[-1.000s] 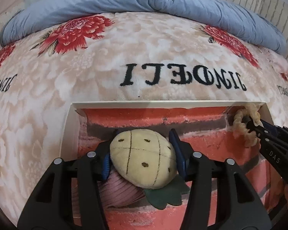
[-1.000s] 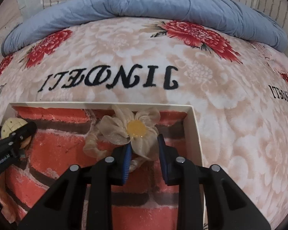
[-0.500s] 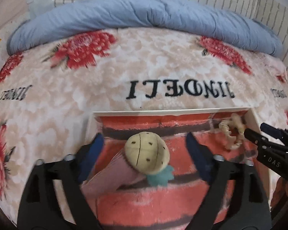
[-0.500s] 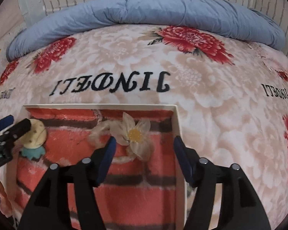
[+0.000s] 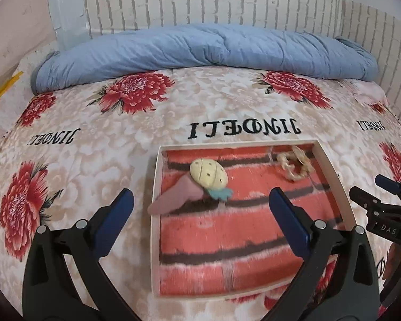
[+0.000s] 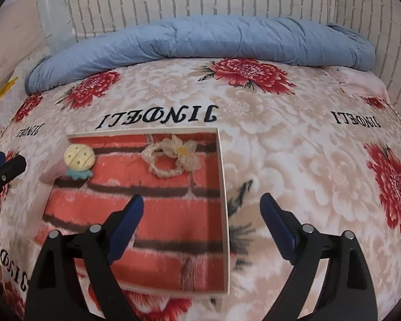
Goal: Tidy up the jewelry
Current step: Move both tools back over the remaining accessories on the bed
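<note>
Both the left gripper (image 5: 200, 214) and the right gripper (image 6: 201, 220) hung above the bed (image 6: 294, 160) with fingers spread wide and empty. The pineapple hair clip (image 5: 208, 174) lay at the far left of the white-rimmed tray (image 5: 155, 187), its pink end over the rim, while the flower hair tie (image 6: 173, 157) rested near the far right corner

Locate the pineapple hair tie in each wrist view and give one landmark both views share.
Left wrist: the pineapple hair tie lies upper left in the white tray, its pink band over the left wall.
Right wrist: it sits at the tray's far-left corner.
Shared landmark: the flower hair tie near the tray's far right.
</note>
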The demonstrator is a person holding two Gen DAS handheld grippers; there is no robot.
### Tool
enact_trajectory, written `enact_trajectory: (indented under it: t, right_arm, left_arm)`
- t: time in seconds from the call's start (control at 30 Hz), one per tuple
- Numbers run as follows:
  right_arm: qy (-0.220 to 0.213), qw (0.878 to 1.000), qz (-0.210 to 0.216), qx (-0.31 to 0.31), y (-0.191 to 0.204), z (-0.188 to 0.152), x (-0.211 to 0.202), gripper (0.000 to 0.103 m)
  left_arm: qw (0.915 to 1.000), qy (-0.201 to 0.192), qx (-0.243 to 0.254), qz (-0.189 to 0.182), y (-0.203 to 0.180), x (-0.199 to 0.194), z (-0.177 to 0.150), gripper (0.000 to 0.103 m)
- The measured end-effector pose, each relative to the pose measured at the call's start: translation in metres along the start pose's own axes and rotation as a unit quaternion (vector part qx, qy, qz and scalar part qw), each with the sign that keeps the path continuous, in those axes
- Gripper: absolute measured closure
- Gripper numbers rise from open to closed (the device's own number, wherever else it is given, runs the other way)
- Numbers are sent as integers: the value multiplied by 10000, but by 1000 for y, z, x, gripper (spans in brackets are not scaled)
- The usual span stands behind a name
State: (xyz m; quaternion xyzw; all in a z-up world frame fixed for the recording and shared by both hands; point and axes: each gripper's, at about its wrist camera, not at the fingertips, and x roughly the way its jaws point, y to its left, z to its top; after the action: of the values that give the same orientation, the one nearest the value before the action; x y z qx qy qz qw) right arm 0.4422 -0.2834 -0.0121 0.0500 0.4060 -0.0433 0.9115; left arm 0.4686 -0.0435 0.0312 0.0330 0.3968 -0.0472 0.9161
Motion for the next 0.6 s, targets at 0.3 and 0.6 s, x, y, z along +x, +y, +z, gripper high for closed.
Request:
enact_trajectory:
  t: [0.3,0.6]
  right_arm:
    - [-233,9997,-32,-84,-4,-34,-40,16]
    - [-502,9985,-64,-209,-22,-86,-80,16]
  left_arm:
    - [10000,-29,76,-50,-11,-35,-42,5]
    - [9994,-253,171,-188,-25,-71,-92,5]
